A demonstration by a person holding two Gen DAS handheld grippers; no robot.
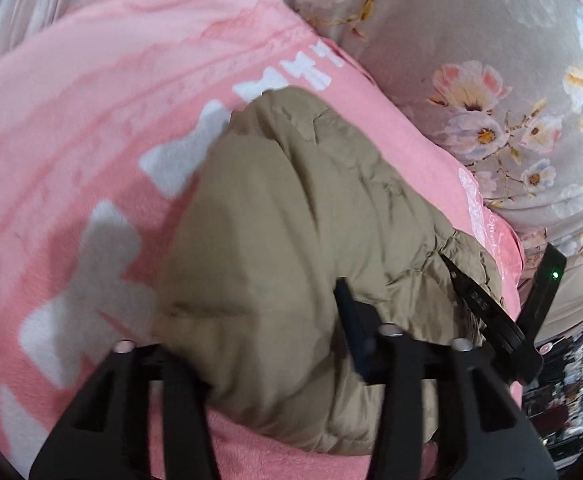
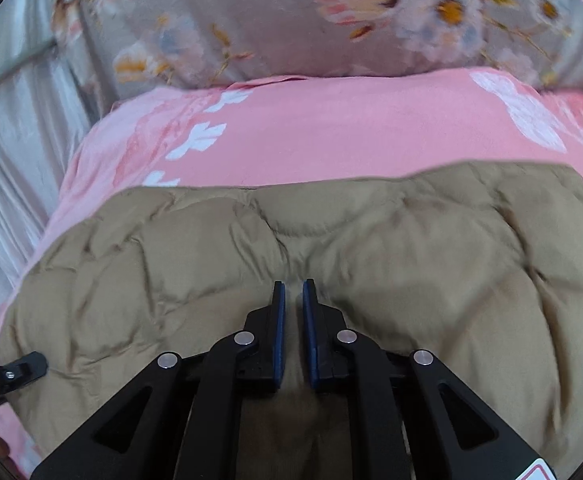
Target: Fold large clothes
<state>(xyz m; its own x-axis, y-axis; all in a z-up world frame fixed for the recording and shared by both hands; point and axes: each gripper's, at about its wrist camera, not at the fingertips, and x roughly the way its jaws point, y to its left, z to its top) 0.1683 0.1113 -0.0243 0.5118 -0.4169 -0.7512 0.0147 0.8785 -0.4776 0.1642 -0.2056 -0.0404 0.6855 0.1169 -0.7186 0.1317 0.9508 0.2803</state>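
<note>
A tan quilted puffer jacket (image 1: pixel 291 208) lies on a pink blanket (image 1: pixel 91 120). In the left wrist view its padded bulk fills the space between my left gripper's (image 1: pixel 267 320) wide-apart fingers; the left finger is hidden behind the fabric, the right fingertip (image 1: pixel 345 300) shows. In the right wrist view the jacket (image 2: pixel 371 232) spreads wide below my right gripper (image 2: pixel 293 286), whose blue-padded fingers stand nearly together with a thin gap just above the fabric, and I cannot tell if cloth is pinched. The right gripper's body (image 1: pixel 487 304) shows at the jacket's far edge in the left wrist view.
The pink blanket (image 2: pixel 331 128) has white flower prints and covers a bed. A grey floral duvet (image 1: pixel 471 60) lies beyond it, also in the right wrist view (image 2: pixel 291 20). A pale curtain (image 2: pixel 11 140) hangs at the left. Clutter (image 1: pixel 571 380) lies beyond the bed's edge.
</note>
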